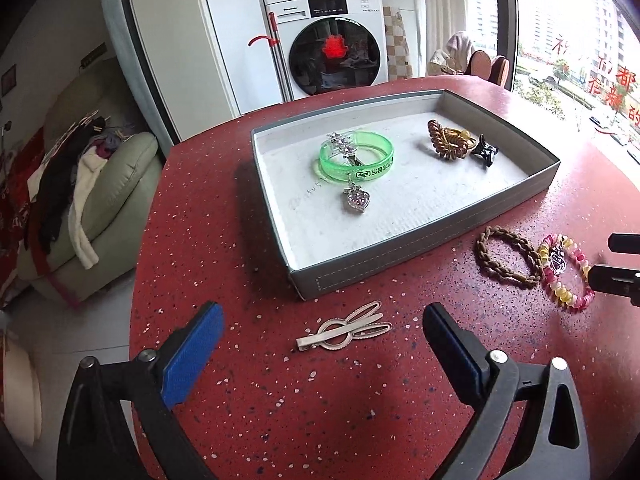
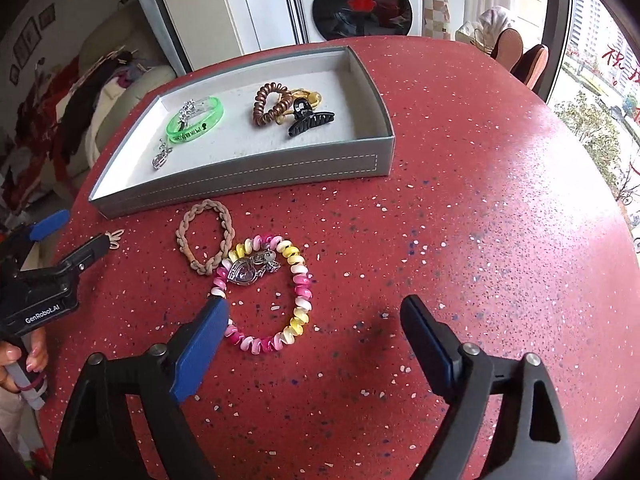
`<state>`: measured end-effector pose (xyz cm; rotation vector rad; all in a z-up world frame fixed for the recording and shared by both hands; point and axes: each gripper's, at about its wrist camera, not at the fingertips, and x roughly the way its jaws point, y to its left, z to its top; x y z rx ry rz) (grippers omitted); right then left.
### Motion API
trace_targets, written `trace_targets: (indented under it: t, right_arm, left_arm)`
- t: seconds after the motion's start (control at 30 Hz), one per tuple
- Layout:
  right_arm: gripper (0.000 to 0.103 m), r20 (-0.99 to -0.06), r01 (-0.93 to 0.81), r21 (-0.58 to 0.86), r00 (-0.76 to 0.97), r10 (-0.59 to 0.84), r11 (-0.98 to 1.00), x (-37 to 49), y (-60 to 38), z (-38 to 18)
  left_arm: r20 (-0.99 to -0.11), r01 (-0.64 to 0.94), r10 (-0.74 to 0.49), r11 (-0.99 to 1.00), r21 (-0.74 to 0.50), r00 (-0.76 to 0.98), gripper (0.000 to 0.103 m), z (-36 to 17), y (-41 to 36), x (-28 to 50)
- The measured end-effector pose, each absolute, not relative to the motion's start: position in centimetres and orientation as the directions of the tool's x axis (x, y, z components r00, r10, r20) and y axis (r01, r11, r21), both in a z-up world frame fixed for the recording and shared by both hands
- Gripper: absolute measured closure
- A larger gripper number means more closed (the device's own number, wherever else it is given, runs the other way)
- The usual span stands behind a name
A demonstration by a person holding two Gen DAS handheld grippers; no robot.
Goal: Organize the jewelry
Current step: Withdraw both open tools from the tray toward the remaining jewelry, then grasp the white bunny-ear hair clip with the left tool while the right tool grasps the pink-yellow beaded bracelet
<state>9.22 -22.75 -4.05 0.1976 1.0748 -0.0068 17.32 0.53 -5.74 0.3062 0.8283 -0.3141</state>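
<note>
A grey tray (image 1: 432,244) (image 2: 248,184) on the red table holds a green bangle (image 1: 356,158) (image 2: 195,120), a heart pendant (image 1: 353,199) (image 2: 160,159), a brown spiral hair tie (image 1: 444,142) (image 2: 272,106) and a black claw clip (image 1: 484,154) (image 2: 310,120). A silver rabbit-shaped hair clip (image 1: 344,330) lies between the fingers of my open left gripper (image 1: 320,330), untouched. A braided brown bracelet (image 1: 508,258) (image 2: 206,238) and a pink-yellow spiral bracelet (image 1: 568,274) (image 2: 266,292) with a heart charm (image 2: 242,272) lie in front of the tray. My right gripper (image 2: 316,328) stands open over the spiral bracelet, its left pad at the ring's edge.
The red speckled table (image 2: 480,220) has bare surface to the right of the tray. A washing machine (image 1: 336,48), a sofa with clothes (image 1: 80,184) and chairs by the window (image 2: 520,56) stand beyond. A hand (image 2: 24,356) holds the left gripper's handle.
</note>
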Motion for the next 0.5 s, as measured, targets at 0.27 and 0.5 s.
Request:
trace_targets:
  t: [0.27, 0.5]
  right_arm:
    - [0.031, -0.877, 0.045, 0.034, 0.481, 0.008, 0.998, 9.4, -21.1, -4.4]
    - [0.037, -0.874, 0.017, 0.029, 0.485, 0.017, 0.999, 9.3, -20.9, -4.3]
  left_arm:
    - [-0.793, 0.435, -0.162, 0.89, 0.141, 0.588, 0.011, -7.0, 0.0, 17.6]
    - [-0.808, 0.487, -0.221, 0.868, 0.091, 0.546, 0.024, -7.1, 0.0, 17.0]
